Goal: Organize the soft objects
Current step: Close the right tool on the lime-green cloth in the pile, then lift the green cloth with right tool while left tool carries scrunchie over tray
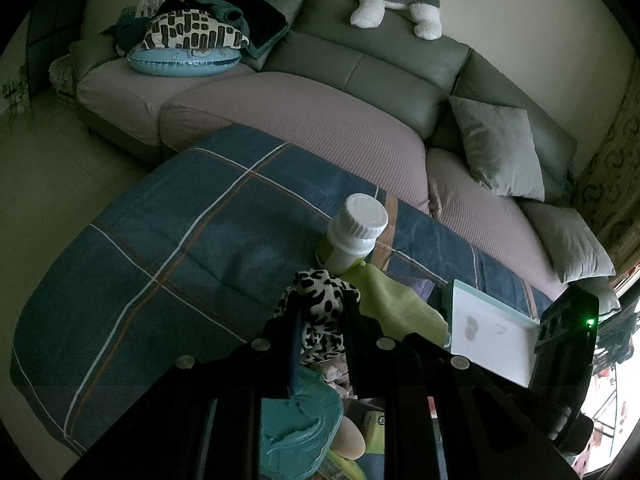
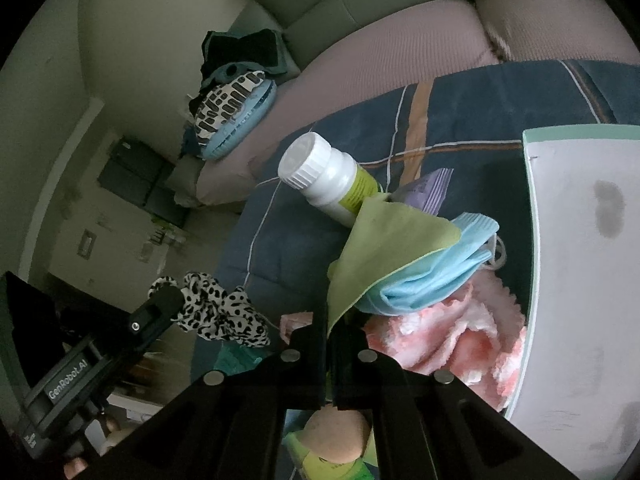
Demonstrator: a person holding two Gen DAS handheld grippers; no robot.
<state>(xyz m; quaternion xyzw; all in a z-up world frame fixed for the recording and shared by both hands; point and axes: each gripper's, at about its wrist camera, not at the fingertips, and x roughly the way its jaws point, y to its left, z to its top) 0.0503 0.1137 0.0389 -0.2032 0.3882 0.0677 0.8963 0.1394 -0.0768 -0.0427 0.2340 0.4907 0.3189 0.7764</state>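
Right gripper (image 2: 329,320) is pinched tight on a corner of the green cloth (image 2: 384,240), which drapes over the white bottle (image 2: 320,176) and the blue mask (image 2: 424,280). Left gripper (image 1: 320,312) clamps the spotted scrunchie (image 1: 316,300) above the plaid blanket (image 1: 160,240). Judgement: lift the cloth slowly and straight, so the bottle rolls off rather than dragging along; then carry it to the white tray (image 2: 580,280) just beside.

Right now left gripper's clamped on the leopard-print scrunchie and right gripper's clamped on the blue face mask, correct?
Not quite. The right gripper is clamped on the corner of the green cloth, not the blue face mask, which lies loose beside that cloth; the right wrist view shows it. The left gripper is clamped on the leopard-print scrunchie, as you said.
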